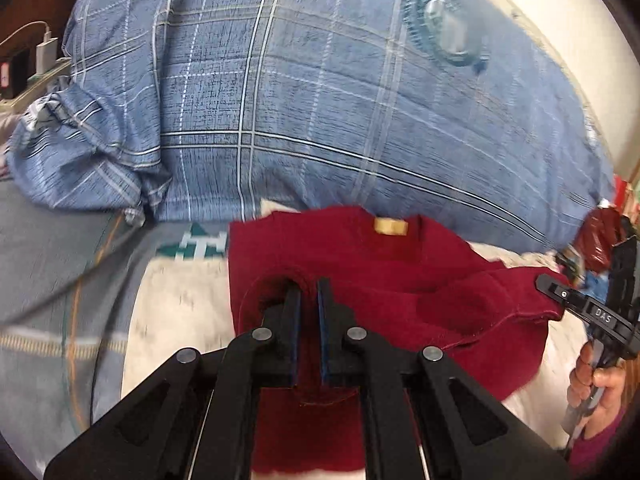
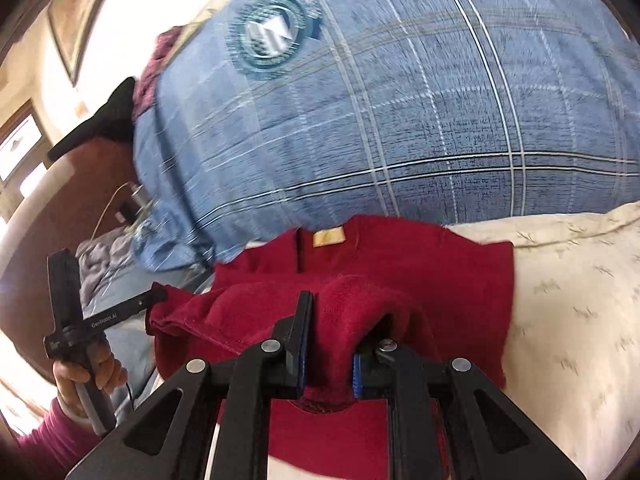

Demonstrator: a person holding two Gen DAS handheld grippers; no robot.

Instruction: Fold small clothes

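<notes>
A small dark red garment [image 1: 360,264] with a tan neck label [image 1: 390,226] lies on a cream sheet, its near hem lifted and doubled toward the collar. My left gripper [image 1: 309,286] is shut on a fold of that hem. At the right edge of the left wrist view, the right gripper [image 1: 546,282] pinches the hem's other corner. In the right wrist view the right gripper [image 2: 344,320] is shut on a thick bunch of the red garment [image 2: 460,280], and fabric covers its right finger. The left gripper [image 2: 158,292] holds the far corner there. The label [image 2: 328,237] shows above.
A bulky blue plaid duvet [image 1: 300,100] with a round badge [image 2: 272,32] rises right behind the garment. The cream sheet [image 2: 568,280] spreads to the right. A charger with a cable [image 1: 46,50] sits far left. A person's hand [image 2: 80,372] grips the left tool's handle.
</notes>
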